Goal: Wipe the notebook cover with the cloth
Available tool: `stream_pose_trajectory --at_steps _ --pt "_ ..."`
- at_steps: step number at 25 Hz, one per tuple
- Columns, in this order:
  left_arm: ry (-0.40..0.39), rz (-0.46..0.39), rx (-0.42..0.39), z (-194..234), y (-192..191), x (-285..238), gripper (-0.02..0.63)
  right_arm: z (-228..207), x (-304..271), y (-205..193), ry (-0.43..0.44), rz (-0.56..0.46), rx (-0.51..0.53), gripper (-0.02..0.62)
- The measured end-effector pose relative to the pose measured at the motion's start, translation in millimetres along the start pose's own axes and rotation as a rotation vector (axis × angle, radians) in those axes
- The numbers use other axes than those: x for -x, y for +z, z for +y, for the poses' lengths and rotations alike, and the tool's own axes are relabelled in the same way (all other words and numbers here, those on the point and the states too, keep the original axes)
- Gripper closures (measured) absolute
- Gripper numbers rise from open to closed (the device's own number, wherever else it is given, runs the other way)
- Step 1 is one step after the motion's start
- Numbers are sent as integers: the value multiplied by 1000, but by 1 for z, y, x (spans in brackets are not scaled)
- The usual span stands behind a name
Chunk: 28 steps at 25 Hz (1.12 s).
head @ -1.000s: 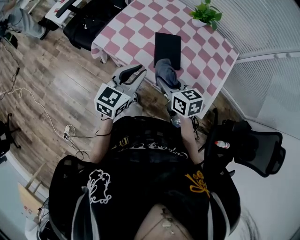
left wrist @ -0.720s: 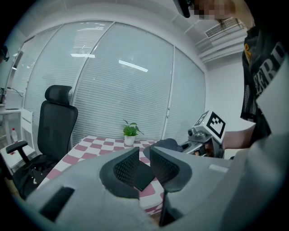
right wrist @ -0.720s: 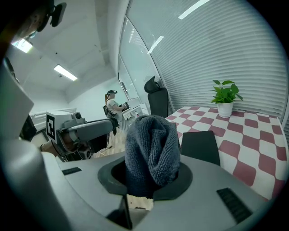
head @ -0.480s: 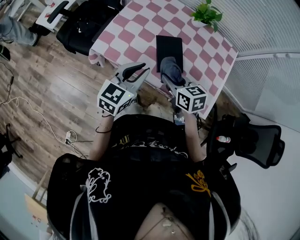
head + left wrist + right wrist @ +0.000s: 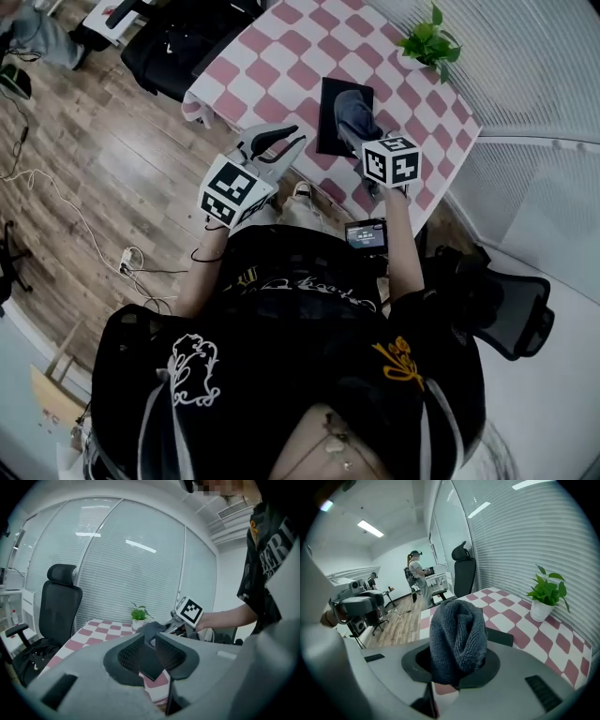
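1 pot (image 5: 542, 611) w/ plant (image 5: 548, 590); cloth (image 5: 457, 637) in rt tool (image 5: 458, 663)

Black notebook (image 5: 329, 120) flat, bunched grey cloth (image 5: 357, 112) over it

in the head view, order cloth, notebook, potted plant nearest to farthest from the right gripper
1. cloth, clamped in the right gripper itself
2. notebook, on the table just left of the cloth
3. potted plant, at the table's far right corner
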<state>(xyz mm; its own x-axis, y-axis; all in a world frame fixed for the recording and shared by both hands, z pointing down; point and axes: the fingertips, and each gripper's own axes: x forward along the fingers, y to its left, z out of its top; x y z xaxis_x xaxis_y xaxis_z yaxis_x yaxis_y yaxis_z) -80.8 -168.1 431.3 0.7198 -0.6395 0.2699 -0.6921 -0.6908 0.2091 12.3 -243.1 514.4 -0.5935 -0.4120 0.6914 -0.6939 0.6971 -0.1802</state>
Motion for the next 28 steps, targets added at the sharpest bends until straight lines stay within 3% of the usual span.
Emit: stream_pose_trajectory --at_steps 13,19,25,28 --pt "115 -4 29 12 5 -12 528 -71 -115 16 -37 181 316 525" --pt "149 -3 19 9 1 -12 528 -86 -146 -7 -31 311 468 523" --pt "177 12 23 12 -2 -7 528 -88 -144 -14 37 269 280 525" --pt "176 12 22 10 -1 -7 528 -81 -136 -21 58 265 279 525"
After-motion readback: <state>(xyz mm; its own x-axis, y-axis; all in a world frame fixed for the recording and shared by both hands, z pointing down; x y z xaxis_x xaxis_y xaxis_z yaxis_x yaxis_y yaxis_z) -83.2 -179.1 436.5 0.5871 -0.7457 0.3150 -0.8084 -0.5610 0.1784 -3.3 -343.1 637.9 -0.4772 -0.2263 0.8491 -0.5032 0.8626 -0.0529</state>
